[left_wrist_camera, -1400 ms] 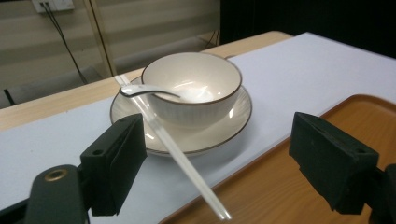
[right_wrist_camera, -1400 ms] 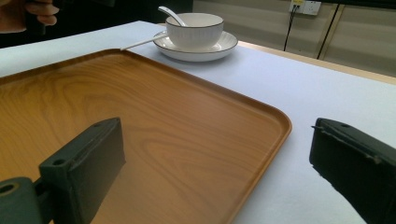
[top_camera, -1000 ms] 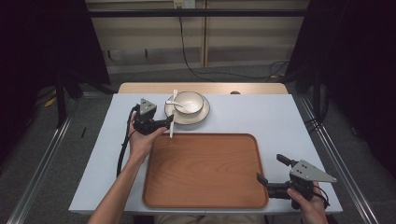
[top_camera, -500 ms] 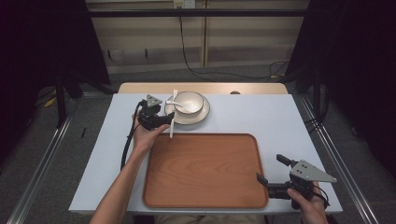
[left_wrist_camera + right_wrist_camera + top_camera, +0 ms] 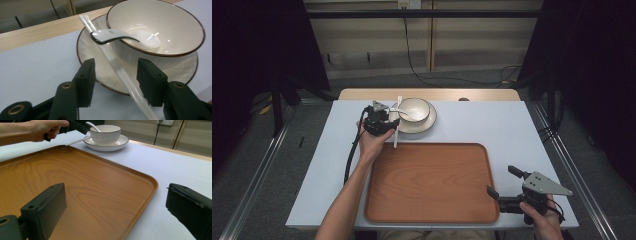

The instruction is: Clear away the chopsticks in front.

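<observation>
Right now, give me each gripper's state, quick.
Left gripper: open, jaws just been closing around the chopsticks, pads not yet touching.
Right gripper: open, holding nothing.

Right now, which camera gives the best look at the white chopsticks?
The left gripper view: the chopsticks run close up between its jaws, resting across the plate. In the high view they are a thin white line left of the bowl. In the right gripper view, one far tip pokes out.

Left gripper half-closed, right gripper wide.
</observation>
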`<act>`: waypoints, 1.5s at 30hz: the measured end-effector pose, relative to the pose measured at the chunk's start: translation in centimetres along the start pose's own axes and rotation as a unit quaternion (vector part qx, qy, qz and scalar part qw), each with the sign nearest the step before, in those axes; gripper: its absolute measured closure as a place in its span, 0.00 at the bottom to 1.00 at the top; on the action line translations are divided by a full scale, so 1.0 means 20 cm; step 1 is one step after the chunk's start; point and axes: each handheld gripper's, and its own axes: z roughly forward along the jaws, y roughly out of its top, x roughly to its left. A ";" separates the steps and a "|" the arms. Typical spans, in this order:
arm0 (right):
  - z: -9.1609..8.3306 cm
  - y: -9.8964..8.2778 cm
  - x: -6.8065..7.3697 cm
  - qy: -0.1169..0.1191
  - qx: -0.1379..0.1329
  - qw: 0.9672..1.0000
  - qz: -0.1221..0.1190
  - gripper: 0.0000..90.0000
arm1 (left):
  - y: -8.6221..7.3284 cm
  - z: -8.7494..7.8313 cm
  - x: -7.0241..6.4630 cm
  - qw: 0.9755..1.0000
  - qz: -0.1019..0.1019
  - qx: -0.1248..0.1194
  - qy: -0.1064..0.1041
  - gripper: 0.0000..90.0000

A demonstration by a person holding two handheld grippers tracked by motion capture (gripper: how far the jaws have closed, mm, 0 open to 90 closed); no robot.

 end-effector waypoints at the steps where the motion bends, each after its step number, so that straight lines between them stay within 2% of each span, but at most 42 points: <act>1: 0.00 0.00 0.00 0.002 0.000 1.000 0.000 0.03 | 0.00 0.00 0.01 1.000 -0.002 0.002 -0.003 0.57; 2: 0.00 0.00 0.00 0.004 0.001 1.000 -0.001 0.03 | 0.00 0.00 0.00 1.000 0.002 0.001 0.009 0.57; 5: 0.00 0.00 0.00 0.003 0.000 1.000 0.000 0.03 | 0.00 0.01 -0.01 1.000 -0.006 0.001 0.004 0.60; 6: 0.00 0.00 0.00 0.001 0.000 1.000 0.000 0.03 | -0.01 0.02 0.00 1.000 0.000 0.010 0.019 0.62; 8: 0.00 0.00 0.00 0.002 0.000 1.000 0.000 0.03 | -0.01 0.03 0.01 1.000 -0.012 0.006 0.007 0.63; 10: 0.00 0.00 0.00 0.002 0.001 1.000 0.001 0.03 | -0.01 0.04 0.00 1.000 -0.018 0.000 0.007 0.65; 11: 0.00 0.00 0.00 0.003 0.000 1.000 0.001 0.03 | -0.01 0.04 0.01 1.000 -0.011 0.004 0.000 0.65; 13: 0.00 0.00 0.00 0.001 0.001 1.000 0.000 0.03 | -0.01 0.04 0.00 1.000 -0.008 0.005 0.004 0.65; 15: 0.00 0.00 0.00 0.001 0.001 1.000 0.001 0.03 | 0.00 0.03 0.00 1.000 -0.002 0.002 -0.004 0.68; 16: 0.00 0.00 0.00 0.001 0.000 1.000 0.001 0.03 | 0.00 0.04 -0.01 1.000 -0.008 0.001 0.000 0.69; 19: -0.01 0.00 0.00 0.002 -0.002 1.000 0.002 0.03 | 0.00 0.05 -0.01 1.000 -0.001 0.008 -0.003 0.73; 20: -0.01 0.00 0.00 0.002 -0.002 1.000 0.002 0.03 | 0.00 0.05 -0.01 1.000 0.000 0.012 0.003 0.75; 21: -0.01 0.00 0.00 0.003 -0.002 1.000 0.002 0.03 | 0.00 0.06 -0.01 1.000 -0.007 0.008 0.003 0.75; 22: -0.01 0.00 0.00 0.003 -0.003 1.000 0.002 0.03 | -0.01 0.06 -0.01 1.000 -0.006 0.013 -0.005 0.77; 23: -0.01 0.00 0.00 0.003 -0.003 1.000 0.002 0.03 | -0.01 0.06 -0.01 1.000 -0.010 0.011 0.000 0.78; 24: -0.01 0.00 0.00 0.002 -0.002 1.000 0.002 0.03 | -0.01 0.06 -0.01 1.000 -0.004 0.016 0.001 0.78; 26: -0.01 0.00 0.00 0.002 -0.002 1.000 0.003 0.03 | -0.01 0.06 -0.01 1.000 -0.007 0.017 -0.005 0.80; 27: -0.01 0.00 0.00 0.002 -0.002 1.000 0.002 0.03 | -0.01 0.06 -0.01 1.000 -0.009 0.019 0.007 0.81; 28: 0.00 0.00 0.00 0.001 -0.002 1.000 0.002 0.03 | -0.01 0.07 -0.01 1.000 -0.011 0.019 0.009 0.82; 29: 0.00 0.00 0.00 0.001 -0.002 1.000 0.003 0.03 | -0.01 0.07 -0.02 1.000 -0.018 0.014 0.000 0.83; 30: 0.00 0.00 0.00 0.001 -0.002 1.000 0.002 0.03 | -0.01 0.08 -0.01 1.000 -0.011 0.017 -0.001 0.83; 32: -0.01 0.00 0.00 0.003 -0.003 1.000 0.003 0.02 | -0.01 0.08 -0.01 1.000 -0.008 0.022 0.005 0.83; 33: -0.01 0.00 0.00 0.002 -0.003 1.000 0.003 0.02 | 0.00 0.08 -0.01 1.000 -0.009 0.020 0.001 0.83; 34: -0.01 0.00 0.00 0.002 -0.002 1.000 0.004 0.02 | 0.00 0.08 -0.01 1.000 -0.016 0.015 0.005 0.83; 35: 0.00 0.00 0.00 0.002 -0.002 1.000 0.004 0.02 | 0.01 0.08 -0.01 1.000 -0.010 0.020 0.006 0.84; 36: 0.00 0.00 0.00 0.003 -0.002 1.000 0.004 0.03 | 0.01 0.09 -0.01 1.000 -0.022 0.013 0.010 0.84; 38: 0.00 0.00 0.00 0.004 -0.002 1.000 0.004 0.02 | 0.02 0.10 -0.01 0.999 -0.020 0.022 0.033 0.84; 39: 0.00 0.00 0.00 0.003 -0.002 1.000 0.004 0.02 | 0.03 0.10 0.00 0.999 -0.014 0.028 0.022 0.84; 40: 0.00 0.00 0.00 0.003 -0.003 1.000 0.005 0.02 | 0.03 0.11 0.00 0.999 -0.023 0.025 0.025 0.84; 41: 0.00 0.00 0.00 0.003 -0.002 1.000 0.006 0.02 | 0.03 0.12 -0.01 0.999 -0.025 0.028 0.040 0.84; 43: 0.00 0.00 0.00 0.002 -0.002 1.000 0.006 0.02 | 0.03 0.13 0.01 0.999 -0.027 0.030 0.036 0.84; 44: 0.00 0.00 0.00 0.002 -0.002 1.000 0.006 0.02 | 0.03 0.14 0.01 0.998 -0.029 0.024 0.050 0.83; 45: 0.00 0.00 0.00 0.002 -0.002 1.000 0.007 0.02 | 0.04 0.14 0.02 0.998 -0.029 0.020 0.050 0.84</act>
